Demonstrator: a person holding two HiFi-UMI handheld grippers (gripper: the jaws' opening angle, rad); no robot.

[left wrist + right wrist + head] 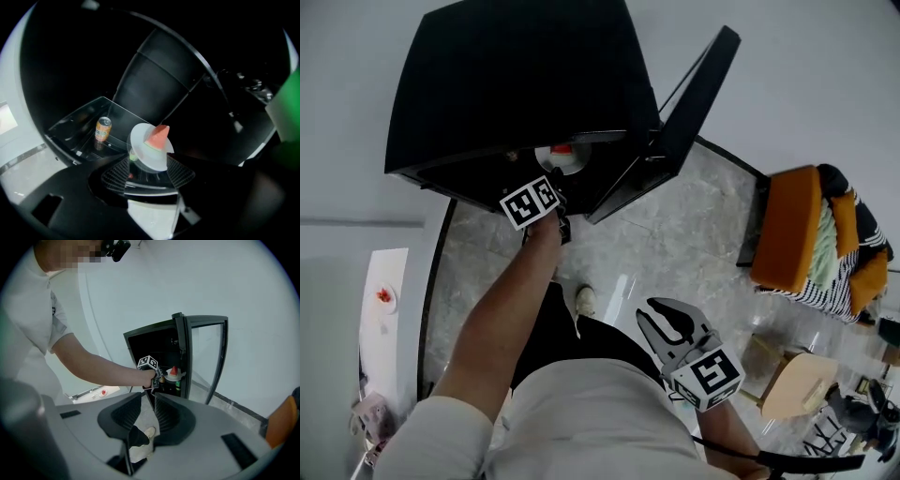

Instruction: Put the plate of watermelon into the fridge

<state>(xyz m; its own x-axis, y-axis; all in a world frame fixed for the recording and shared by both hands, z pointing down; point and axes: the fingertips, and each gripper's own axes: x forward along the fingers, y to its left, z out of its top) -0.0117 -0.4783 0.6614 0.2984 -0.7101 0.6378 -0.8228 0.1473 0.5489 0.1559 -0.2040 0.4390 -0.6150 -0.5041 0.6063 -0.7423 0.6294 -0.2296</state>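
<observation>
Pale walls and a grey stone floor (675,244); a small black fridge (506,84) stands against the wall with its door (694,103) swung wide.

My left gripper (149,168) reaches into the fridge with its jaws spread wide, one pad on each side of the plate (149,157) and neither pressing on it. The plate sits inside, near the front of a glass shelf (79,126), with the watermelon (158,137) wedge standing point-up on it. My right gripper (146,399) hangs low by my hip, well back from the fridge, its jaws a narrow gap apart with only floor showing between them.

I'd judge the plate light, stiff and breakable, and its glazed rim slick against the pads. The rim is the only place to take it, and it has to stay level: the wedge is loose, wet and top-heavy, so a tilt or a bump would probably tip it over.

A can (103,129) stands farther back on the left of the shelf, well apart from the plate. Something green shows under the glass, below the plate. The jaws are what crowd it most, so I'd draw them straight back without clipping the rim. The door stands off to the right, out of that line. An orange chair (787,225) is far away.
</observation>
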